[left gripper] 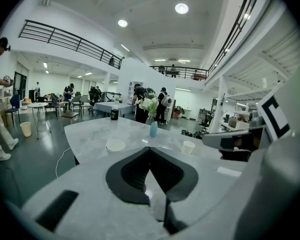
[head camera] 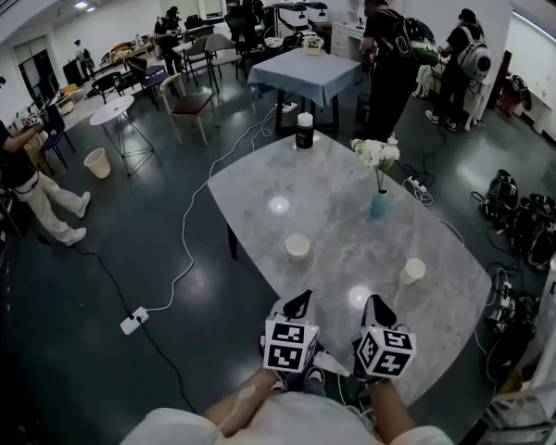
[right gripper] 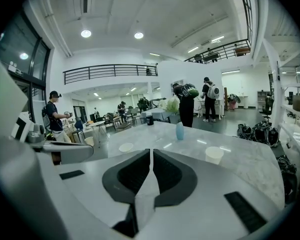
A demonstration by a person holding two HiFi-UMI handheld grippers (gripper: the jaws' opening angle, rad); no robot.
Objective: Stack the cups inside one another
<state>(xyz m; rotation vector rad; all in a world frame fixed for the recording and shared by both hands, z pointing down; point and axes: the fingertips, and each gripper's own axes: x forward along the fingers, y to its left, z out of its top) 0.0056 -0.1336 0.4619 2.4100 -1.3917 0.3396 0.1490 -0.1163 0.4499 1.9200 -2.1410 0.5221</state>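
The left gripper (left gripper: 150, 149) is held with its dark jaws closed tip to tip, and nothing is gripped between them. The right gripper (right gripper: 151, 151) is likewise drawn together, with only a hairline slit left between its jaws, and it too is empty. Both grippers are held side by side over the near edge of the grey marble-patterned tabletop (head camera: 334, 193), pointed forward and slightly downward. Neither is in contact with a cup.

Beyond them, a white paper cup (head camera: 297, 247) is seen standing open side up left of the tabletop's middle, ahead of the left gripper. A second white paper cup (head camera: 412, 271) is set near the right edge, ahead and to the right of the right gripper. The two cups are well apart from each other and are not stacked.

Further back, near the right edge, a slim blue vase (head camera: 378, 203) holding white flowers (head camera: 375, 151) is placed. A black cylindrical canister with a pale top (head camera: 304, 131) is placed at the far edge. On the dark floor to the left, a white power strip (head camera: 134, 320) with its cable is seen. People are seen standing among other tables in the background.
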